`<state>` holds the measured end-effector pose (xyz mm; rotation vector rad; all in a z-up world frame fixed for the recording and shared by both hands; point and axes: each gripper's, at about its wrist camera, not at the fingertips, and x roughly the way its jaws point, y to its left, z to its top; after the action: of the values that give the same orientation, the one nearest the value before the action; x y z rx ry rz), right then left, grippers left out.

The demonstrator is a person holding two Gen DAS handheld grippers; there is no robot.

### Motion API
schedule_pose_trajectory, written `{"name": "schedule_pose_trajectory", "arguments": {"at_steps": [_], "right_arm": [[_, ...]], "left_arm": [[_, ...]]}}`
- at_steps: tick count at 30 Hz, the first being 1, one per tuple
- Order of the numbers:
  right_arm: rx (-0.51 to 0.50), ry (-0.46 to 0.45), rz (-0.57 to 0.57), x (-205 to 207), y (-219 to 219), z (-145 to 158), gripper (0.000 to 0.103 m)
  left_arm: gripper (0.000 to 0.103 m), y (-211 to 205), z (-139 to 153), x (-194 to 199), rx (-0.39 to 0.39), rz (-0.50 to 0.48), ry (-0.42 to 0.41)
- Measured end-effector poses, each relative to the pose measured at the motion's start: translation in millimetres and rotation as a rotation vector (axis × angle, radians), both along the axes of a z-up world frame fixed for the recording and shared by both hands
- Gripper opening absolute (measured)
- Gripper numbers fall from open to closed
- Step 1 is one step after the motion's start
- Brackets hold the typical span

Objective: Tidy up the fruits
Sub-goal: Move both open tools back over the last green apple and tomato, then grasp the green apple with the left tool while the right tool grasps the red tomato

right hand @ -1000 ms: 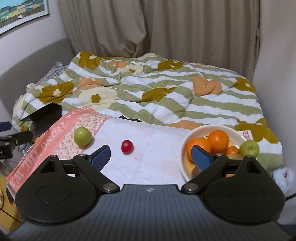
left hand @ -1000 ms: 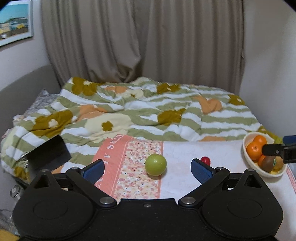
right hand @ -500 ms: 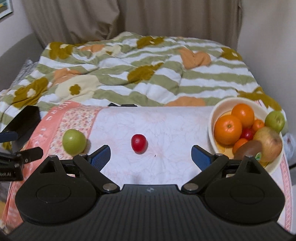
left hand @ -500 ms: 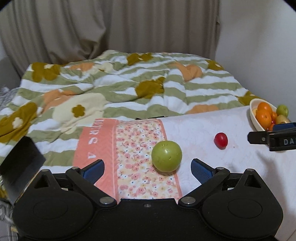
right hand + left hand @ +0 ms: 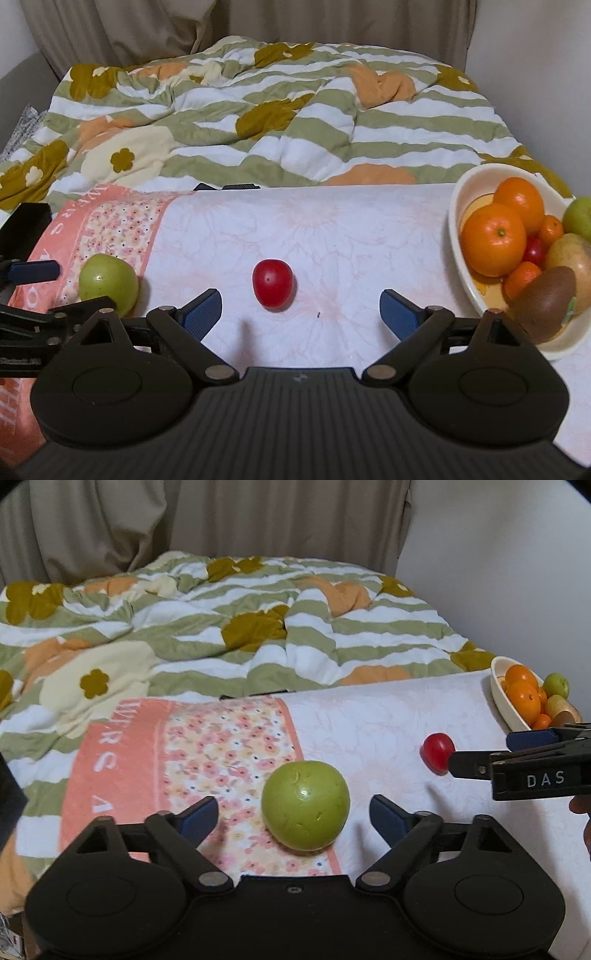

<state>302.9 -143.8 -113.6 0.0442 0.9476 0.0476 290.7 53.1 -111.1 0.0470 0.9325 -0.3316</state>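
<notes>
Left gripper [image 5: 291, 810] has dropped onto our round green apple [image 5: 306, 805], jaws closing, probably not touching yet; right gripper [image 5: 301, 308], wide, now nears the small red tomato [image 5: 272, 282].

White letters "DAS" stand on the black body of the right gripper [image 5: 476, 753] at the right edge. The pink band of the floral cloth [image 5: 110, 760] at the left carries large white letters, only partly readable: "W", "R", "S", "A".

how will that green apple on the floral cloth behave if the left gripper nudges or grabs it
The green apple is round and sits free on soft cloth, so a nudge would probably roll it. Its skin looks smooth and glossy, so it may slip between the pads. The left gripper jaws are closing around it without touching; it looks firm enough to hold.
</notes>
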Motion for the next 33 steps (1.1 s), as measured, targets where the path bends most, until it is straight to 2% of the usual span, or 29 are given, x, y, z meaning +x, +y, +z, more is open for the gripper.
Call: {"name": "schedule_pose_trajectory", "arguments": {"at_steps": [2,5,7,8,10,17,19,21,22,24,33], "right_arm": [[-0.003,0.007,0.003,3.6,1.5,-4.0,0.103],[-0.008,0.009,0.013,7.7,3.8,-7.9,0.103],[-0.011,0.012,0.024,10.6,6.1,-10.5,0.103],[-0.009,0.013,0.029,12.3,7.0,-11.7,0.1],[-0.002,0.023,0.044,15.7,9.4,-15.0,0.087],[-0.016,0.035,0.064,22.7,20.0,-23.5,0.074],[-0.025,0.033,0.068,23.6,22.2,-23.8,0.065],[-0.032,0.029,0.078,24.1,24.4,-23.7,0.061],[-0.032,0.027,0.083,24.5,25.2,-23.7,0.053],[-0.042,0.025,0.089,24.8,27.3,-24.1,0.045],[-0.03,-0.008,0.105,14.7,31.7,-9.8,0.044]], "left_arm": [[0.086,-2.4,-3.6,1.9,-0.008,-0.001,0.008],[0.075,-4.8,-7.5,4.3,-0.016,-0.013,0.017],[0.06,-6.5,-10.2,6.9,-0.007,-0.014,0.023],[0.06,-6.6,-10.2,7.0,-0.006,-0.012,0.018],[0.06,-5.8,-10.4,6.7,-0.015,-0.004,0.02],[0.06,-2.2,-9.8,4.8,-0.014,0.0,0.022],[0.06,0.7,-9.6,3.7,-0.02,0.003,0.025],[0.06,2.7,-9.2,2.0,-0.018,0.008,0.023],[0.06,4.0,-9.1,0.8,-0.015,0.01,0.022],[0.06,6.5,-8.5,-1.6,-0.013,0.018,0.021],[0.06,15.3,7.8,-16.8,-0.027,0.057,-0.015]]}}
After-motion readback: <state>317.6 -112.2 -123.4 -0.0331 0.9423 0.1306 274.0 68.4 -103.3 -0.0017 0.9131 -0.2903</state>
